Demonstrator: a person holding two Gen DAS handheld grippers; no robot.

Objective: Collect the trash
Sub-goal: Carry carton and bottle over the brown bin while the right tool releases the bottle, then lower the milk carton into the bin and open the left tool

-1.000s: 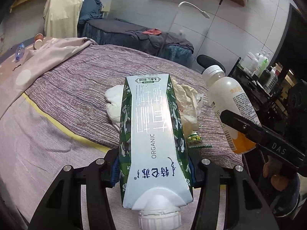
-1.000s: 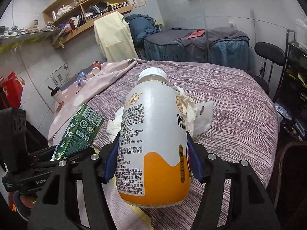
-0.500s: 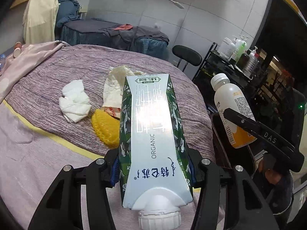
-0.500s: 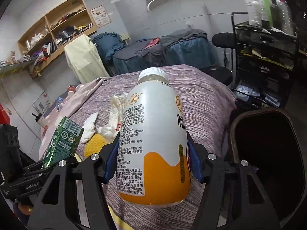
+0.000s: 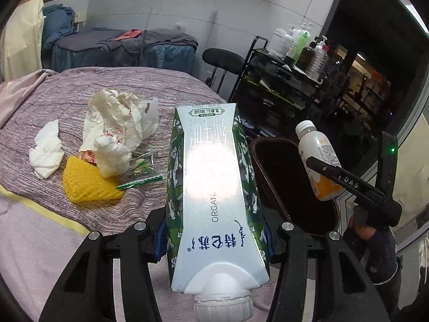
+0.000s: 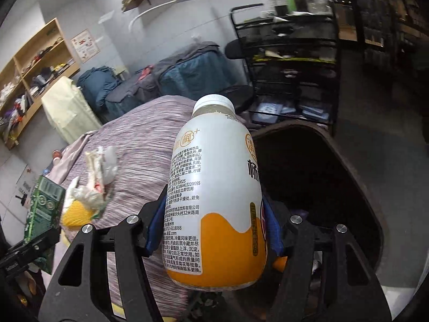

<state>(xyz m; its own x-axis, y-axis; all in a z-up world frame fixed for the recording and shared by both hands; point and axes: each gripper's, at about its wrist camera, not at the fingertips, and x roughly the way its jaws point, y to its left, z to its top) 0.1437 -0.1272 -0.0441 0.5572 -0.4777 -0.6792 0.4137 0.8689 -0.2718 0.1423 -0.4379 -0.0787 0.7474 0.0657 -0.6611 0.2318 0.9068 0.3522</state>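
My left hand-held gripper [image 5: 214, 241] pinches the carton [image 5: 214, 187]; my right hand-held gripper [image 6: 214, 236] pinches the bottle [image 6: 214, 196] over the bin [image 6: 362, 187].

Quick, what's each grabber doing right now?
Left gripper: shut on the green-and-white milk carton.
Right gripper: shut on the white-and-orange plastic bottle.

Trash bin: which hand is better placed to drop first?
Right. The right gripper holds the bottle at the trash bin opening; the left gripper, holding the milk carton, is over the bed.
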